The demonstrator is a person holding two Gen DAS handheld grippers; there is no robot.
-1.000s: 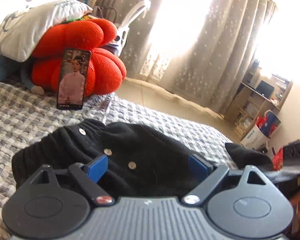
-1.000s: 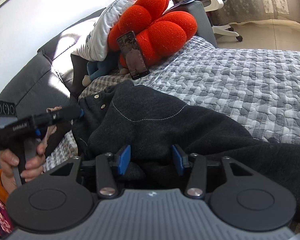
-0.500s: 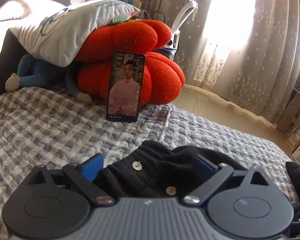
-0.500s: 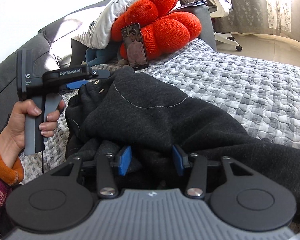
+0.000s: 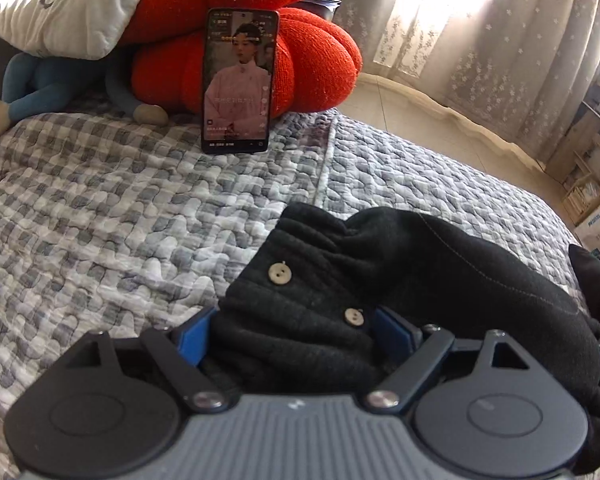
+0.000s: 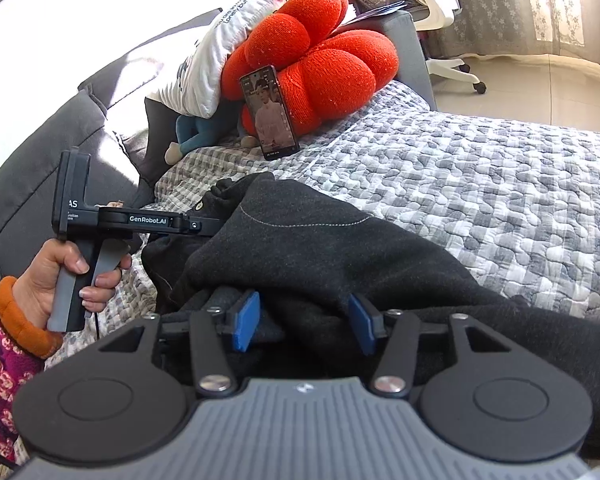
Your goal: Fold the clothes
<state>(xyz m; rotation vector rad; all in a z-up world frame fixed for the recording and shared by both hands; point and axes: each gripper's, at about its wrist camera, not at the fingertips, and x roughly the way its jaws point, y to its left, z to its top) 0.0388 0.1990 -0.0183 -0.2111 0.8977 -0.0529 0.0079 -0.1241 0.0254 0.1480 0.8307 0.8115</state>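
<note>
Garment, dark and buttoned, lies bunched on the bed with its length running from your left tool, which straddles the buttoned band at half spread, to your right tool, spread similarly around a fold.

1. I see a grey-and-white checked quilt covering the surface.
2. Behind it sits a grey sofa back.
3. A red pumpkin-shaped cushion lies under a white pillow, and a lit phone leans against the cushion.
4. Star-patterned curtains glow with daylight.
5. Pale floor tiles carry a white office chair.
</note>
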